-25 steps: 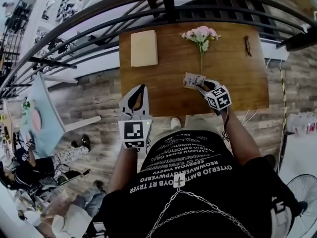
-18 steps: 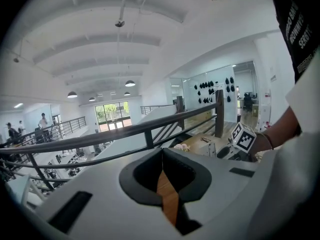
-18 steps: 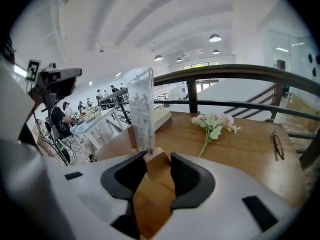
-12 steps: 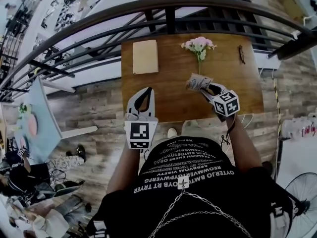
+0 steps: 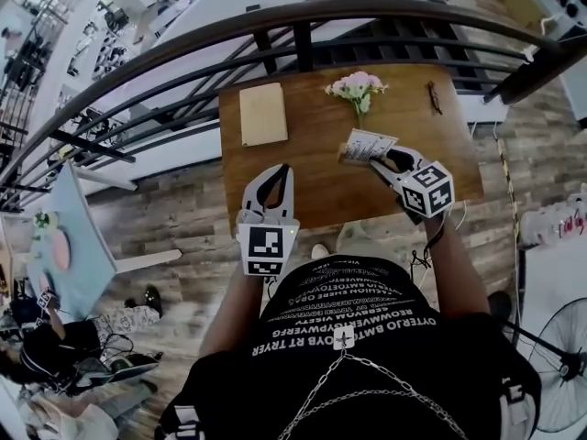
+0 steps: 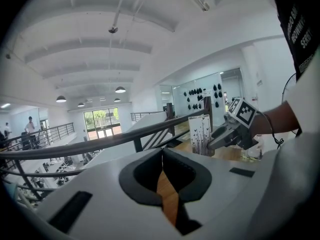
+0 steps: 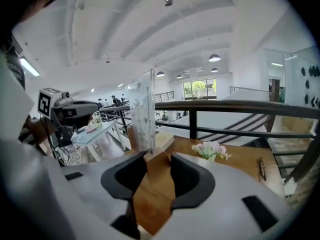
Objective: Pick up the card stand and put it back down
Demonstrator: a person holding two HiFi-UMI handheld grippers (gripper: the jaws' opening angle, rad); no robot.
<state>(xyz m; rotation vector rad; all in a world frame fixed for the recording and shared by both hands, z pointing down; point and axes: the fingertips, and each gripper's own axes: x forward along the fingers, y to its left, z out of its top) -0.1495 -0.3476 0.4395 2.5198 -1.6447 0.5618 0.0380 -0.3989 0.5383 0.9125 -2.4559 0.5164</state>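
Observation:
The card stand (image 5: 366, 145) is a wooden block with an upright clear card holder printed with dark sprigs. My right gripper (image 5: 381, 157) is shut on its wooden base and holds it in the air above the brown table (image 5: 312, 186). In the right gripper view the block (image 7: 156, 159) sits between the jaws of the right gripper (image 7: 157, 157), and the clear panel (image 7: 141, 111) rises above them. The left gripper view shows the card stand (image 6: 201, 135) upright in that grip. My left gripper (image 5: 273, 174) hovers over the table's near edge, shut and empty, its tips touching (image 6: 161, 152).
On the table lie a beige notebook (image 5: 263, 114) at the back left, a pink flower sprig (image 5: 356, 87) at the back middle, and glasses (image 5: 434, 97) at the back right. A dark railing (image 5: 303, 12) runs behind the table. A fan (image 5: 559, 365) stands at the lower right.
My right gripper has risen with the card stand, lifting it off the table. My left gripper has edged forward and slightly up over the table's near edge.

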